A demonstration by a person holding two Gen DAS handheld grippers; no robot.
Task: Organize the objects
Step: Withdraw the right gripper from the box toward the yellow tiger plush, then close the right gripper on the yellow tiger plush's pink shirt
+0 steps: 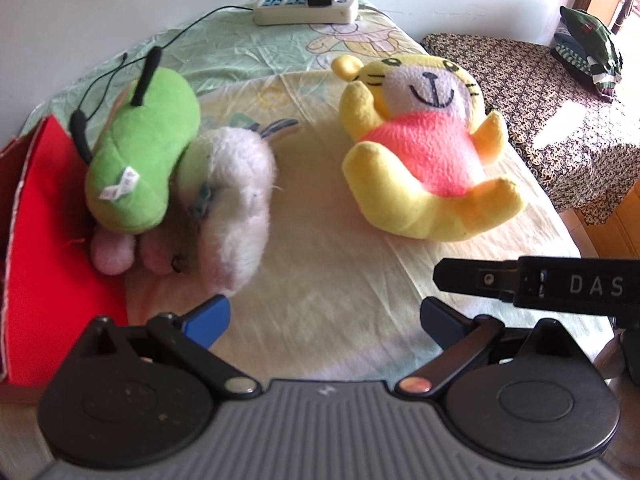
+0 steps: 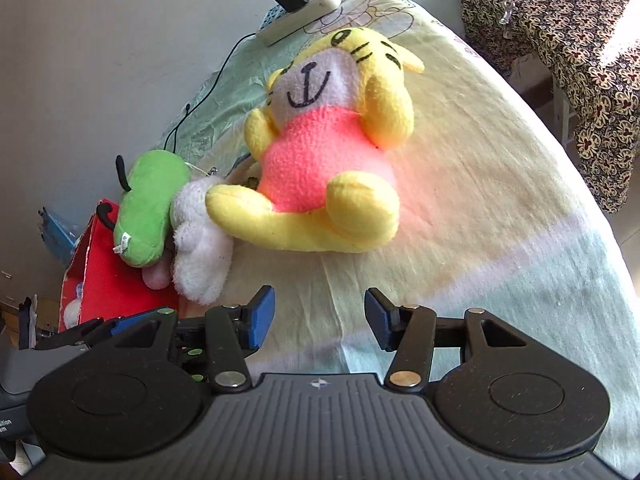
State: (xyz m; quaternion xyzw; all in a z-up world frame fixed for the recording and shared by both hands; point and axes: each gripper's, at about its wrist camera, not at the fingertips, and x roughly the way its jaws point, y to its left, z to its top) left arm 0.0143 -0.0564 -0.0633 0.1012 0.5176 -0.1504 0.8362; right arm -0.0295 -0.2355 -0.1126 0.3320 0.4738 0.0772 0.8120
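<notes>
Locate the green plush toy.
In the left wrist view the green plush toy lies at left, on the white plush toy, overhanging the red box.

On the bed (image 1: 328, 264), the yellow plush cat in a pink shirt (image 1: 428, 152) lies to the right. To the left, the green plush bug with black antennae (image 1: 140, 160) rests on the white fluffy plush toy (image 1: 240, 208), partly over the red cardboard box (image 1: 52, 240). The white power strip (image 1: 306, 8) sits far back by the wall.
</notes>
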